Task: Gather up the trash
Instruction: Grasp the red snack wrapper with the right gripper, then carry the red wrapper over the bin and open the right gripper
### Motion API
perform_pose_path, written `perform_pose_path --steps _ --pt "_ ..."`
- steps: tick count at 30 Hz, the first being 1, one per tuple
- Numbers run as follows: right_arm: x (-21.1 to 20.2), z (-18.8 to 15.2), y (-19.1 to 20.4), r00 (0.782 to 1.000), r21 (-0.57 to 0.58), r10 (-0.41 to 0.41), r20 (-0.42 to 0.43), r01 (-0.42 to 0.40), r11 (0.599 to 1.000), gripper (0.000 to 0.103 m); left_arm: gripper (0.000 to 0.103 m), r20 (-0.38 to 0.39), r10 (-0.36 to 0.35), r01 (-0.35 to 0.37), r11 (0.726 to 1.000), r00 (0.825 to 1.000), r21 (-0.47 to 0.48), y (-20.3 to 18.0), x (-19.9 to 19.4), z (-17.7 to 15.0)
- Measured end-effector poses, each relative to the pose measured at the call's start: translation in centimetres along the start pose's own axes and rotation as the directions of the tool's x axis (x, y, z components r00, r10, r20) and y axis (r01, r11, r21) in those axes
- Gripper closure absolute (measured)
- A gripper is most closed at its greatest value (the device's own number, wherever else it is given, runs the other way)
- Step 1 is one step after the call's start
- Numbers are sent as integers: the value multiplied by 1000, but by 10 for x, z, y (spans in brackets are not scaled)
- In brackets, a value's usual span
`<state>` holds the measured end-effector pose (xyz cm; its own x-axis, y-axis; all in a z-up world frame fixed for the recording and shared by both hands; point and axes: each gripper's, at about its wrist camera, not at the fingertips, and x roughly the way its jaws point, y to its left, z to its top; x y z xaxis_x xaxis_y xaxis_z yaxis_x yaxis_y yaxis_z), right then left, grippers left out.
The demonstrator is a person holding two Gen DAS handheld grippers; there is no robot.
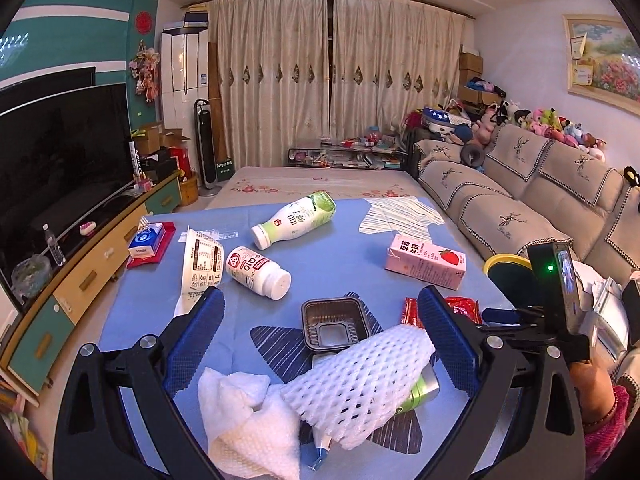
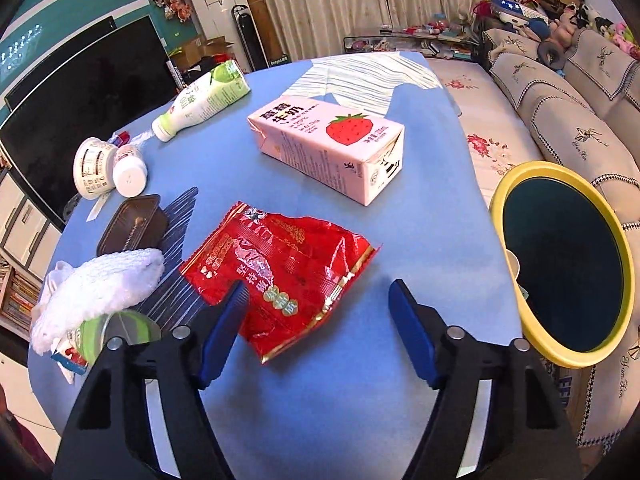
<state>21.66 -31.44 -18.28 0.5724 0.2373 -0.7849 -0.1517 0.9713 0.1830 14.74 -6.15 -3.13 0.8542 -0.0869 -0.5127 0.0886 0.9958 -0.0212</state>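
Both tongs gape wide, empty: left gripper over a white foam net sleeve, right gripper over a crinkled red foil wrapper on the blue tablecloth. Beyond lies a pink carton, strawberry-printed, Chinese lettering. Yellow-rimmed bin stands right of the table.

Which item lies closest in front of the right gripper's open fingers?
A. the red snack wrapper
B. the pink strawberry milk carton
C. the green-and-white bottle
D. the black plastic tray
A: in the right wrist view the red snack wrapper lies flat on the blue table just ahead of the right gripper, its near edge by the left finger, while the pink carton sits farther back.
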Motion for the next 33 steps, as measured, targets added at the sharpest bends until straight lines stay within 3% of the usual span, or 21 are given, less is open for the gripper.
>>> perform_pose_path --steps 2,6,12,21,33 --pt "2 3 0 1000 10 -8 0 8 1000 40 7 1 6 -6 1000 1000 -5 3 0 -1" --pt "2 4 -1 1000 19 -7 -2 7 1000 69 7 2 10 -10 1000 1000 -15 5 2 -3" --pt "-10 1 -4 998 28 24 49 -26 999 92 7 -2 10 -10 1000 1000 -9 4 6 -6" --pt "-42 1 -10 990 39 23 138 -28 999 93 7 2 3 -3 1000 1000 2 -1 4 -7" --pt "-68 3 -60 973 126 -105 206 80 989 93 7 -5 -1 2 1000 1000 24 -13 4 -9"
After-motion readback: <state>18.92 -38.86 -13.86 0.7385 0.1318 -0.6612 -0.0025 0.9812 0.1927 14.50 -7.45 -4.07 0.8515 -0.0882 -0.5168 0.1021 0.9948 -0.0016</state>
